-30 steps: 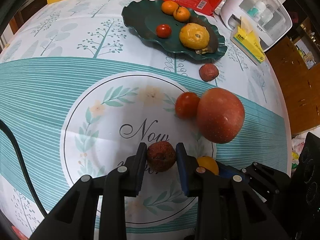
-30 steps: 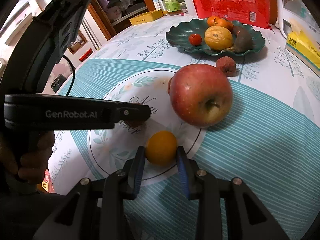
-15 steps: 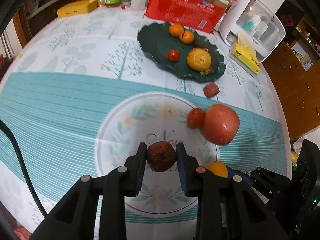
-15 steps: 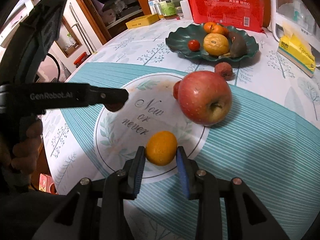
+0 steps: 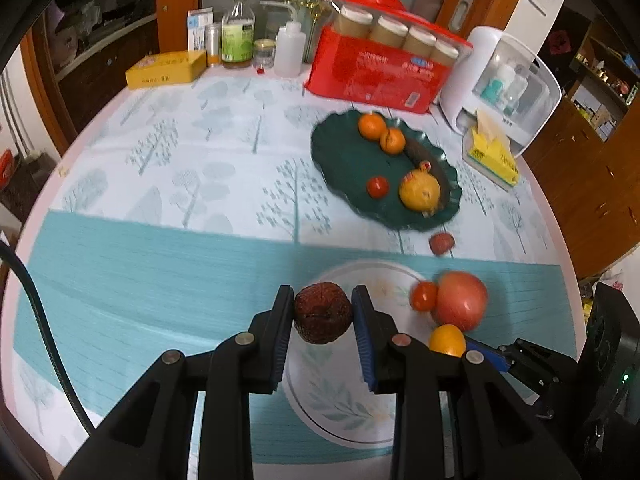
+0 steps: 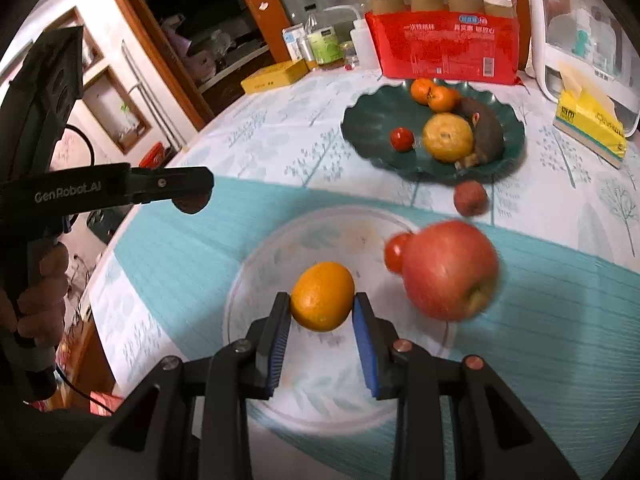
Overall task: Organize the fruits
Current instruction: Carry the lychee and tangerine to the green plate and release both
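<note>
left gripper [image 5: 323, 312] clamped on a dark wrinkled fruit [image 5: 323, 313], right gripper [image 6: 322, 312] clamped on an orange [image 6: 322, 297]; both lifted off the table [image 5: 160, 248] since a second ago, now headed, likely, for the green plate [image 5: 344, 160] beyond.

A red snack bag [image 5: 376, 70] stands beside a yellow tissue pack [image 5: 492, 156].

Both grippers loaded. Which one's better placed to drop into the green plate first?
Probably right. The right gripper, shut on the orange, has the green plate straight ahead. The left gripper, holding the dark wrinkled fruit, is further off to the side.
</note>
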Demonstrator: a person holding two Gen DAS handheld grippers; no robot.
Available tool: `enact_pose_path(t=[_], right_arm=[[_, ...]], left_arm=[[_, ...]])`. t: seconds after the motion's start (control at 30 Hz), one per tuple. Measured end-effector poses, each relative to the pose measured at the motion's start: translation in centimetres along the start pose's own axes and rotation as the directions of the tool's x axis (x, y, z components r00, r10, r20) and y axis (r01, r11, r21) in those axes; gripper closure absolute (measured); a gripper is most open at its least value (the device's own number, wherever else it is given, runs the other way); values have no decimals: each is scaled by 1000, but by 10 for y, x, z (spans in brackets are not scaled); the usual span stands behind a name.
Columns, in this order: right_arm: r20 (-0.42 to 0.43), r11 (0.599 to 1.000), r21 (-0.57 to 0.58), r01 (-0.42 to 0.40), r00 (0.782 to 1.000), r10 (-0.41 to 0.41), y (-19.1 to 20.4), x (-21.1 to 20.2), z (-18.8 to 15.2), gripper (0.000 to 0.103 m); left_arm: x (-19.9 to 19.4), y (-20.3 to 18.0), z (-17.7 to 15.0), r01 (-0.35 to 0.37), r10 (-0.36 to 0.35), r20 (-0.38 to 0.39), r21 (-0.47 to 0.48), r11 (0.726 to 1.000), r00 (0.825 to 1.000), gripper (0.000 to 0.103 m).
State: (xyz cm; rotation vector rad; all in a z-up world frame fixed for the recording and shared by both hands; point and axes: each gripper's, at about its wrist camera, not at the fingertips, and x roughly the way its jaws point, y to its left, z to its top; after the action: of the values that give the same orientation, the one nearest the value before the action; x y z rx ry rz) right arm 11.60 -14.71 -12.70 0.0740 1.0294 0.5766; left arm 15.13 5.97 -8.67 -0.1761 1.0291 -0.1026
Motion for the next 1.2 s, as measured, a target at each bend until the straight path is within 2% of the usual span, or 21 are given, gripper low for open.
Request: enact_pose_path(t=[0.4,0.8,1.0,1.2], right_arm=[[76,993,86,76,994,-82,2,17,61,71],[92,961,204,185,974,-207,-30,41,102,71],[77,947,248,204,970,-229,-41,54,111,71],[41,939,271,214,971,-233,-47,68,112,71]], left_arm=[[-3,24,73,18,-25,65,108,994,998,75],[39,12,140,82,-104,83,231,969,991,75],[67,-1,155,132,-151,56,255,958,987,75],[106,-17,149,191,-191,-27,269,944,981,75]])
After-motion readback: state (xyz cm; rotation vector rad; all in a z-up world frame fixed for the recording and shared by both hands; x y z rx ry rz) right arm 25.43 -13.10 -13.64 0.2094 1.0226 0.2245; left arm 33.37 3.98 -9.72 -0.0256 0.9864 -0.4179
